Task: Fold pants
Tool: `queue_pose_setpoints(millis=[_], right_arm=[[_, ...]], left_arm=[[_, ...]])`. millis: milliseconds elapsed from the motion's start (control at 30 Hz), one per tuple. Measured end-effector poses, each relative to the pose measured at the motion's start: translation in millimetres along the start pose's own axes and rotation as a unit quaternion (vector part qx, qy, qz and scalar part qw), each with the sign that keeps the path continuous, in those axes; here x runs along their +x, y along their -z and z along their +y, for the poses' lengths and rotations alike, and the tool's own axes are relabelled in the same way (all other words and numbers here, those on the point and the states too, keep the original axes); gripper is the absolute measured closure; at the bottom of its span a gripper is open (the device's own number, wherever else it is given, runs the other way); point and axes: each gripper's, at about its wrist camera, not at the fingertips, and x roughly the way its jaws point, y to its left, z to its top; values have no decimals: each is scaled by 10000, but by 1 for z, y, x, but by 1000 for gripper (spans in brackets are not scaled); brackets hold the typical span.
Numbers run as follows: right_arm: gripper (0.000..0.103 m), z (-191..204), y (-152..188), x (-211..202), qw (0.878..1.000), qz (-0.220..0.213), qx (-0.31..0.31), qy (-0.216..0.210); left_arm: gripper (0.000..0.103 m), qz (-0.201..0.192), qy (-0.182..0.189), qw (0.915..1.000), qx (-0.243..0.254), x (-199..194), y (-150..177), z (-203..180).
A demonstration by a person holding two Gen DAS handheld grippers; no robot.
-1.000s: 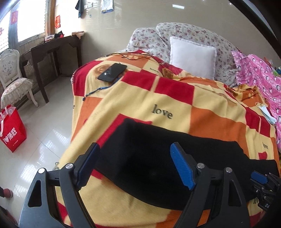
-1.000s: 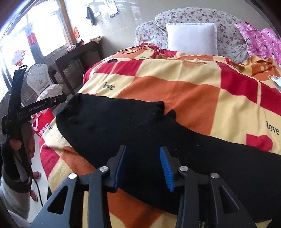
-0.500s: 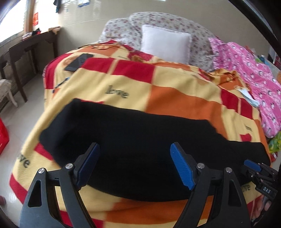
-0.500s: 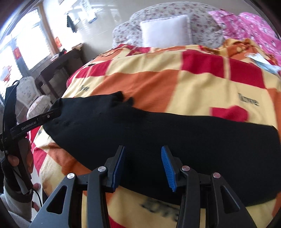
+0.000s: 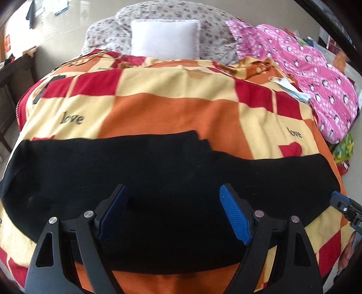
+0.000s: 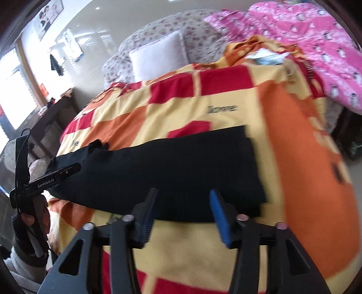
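Both your views have swung rightward along the black pants (image 5: 158, 181), laid lengthwise across the checked blanket (image 5: 181, 108). Left gripper (image 5: 174, 212) wide, empty; right gripper (image 6: 181, 214) opening, empty, at the cuff end. Risk: pinching blanket with the cloth.

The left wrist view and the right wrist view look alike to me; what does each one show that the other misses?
Only the left wrist view shows the dark phone near the blanket's far left edge and the green package beyond the bed's right side.

Only the right wrist view shows the person's hand holding the left hand-held gripper, a bright window and wall posters.

Both show the black pants lying across the checked blanket, the white pillow, the pink quilt and a face mask.
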Motion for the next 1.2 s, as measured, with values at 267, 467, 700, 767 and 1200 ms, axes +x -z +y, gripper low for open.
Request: queue_pose_setpoints(millis=[267,467,700,767,1200], right_arm=[[47,-43,5,-21,9972,-240,566,435],[91,-51,0,-1,9965,-269,633,466],[94,-49,6,-9,9975,-163,499,482],[88,-51,7,-6,9974,-126,512,483],[50,-47,17,-21,9979,-170,548,283]], left_arm=[[20,17,223,9993,309,5,-9,-37],[20,90,242,9978,617,13,-10,-69],[20,150,273,9953,914,18,-12,-90],[20,172,286,9950,941,20,-13,-95],[20,339,662,9896,1228,29,-14,-125]])
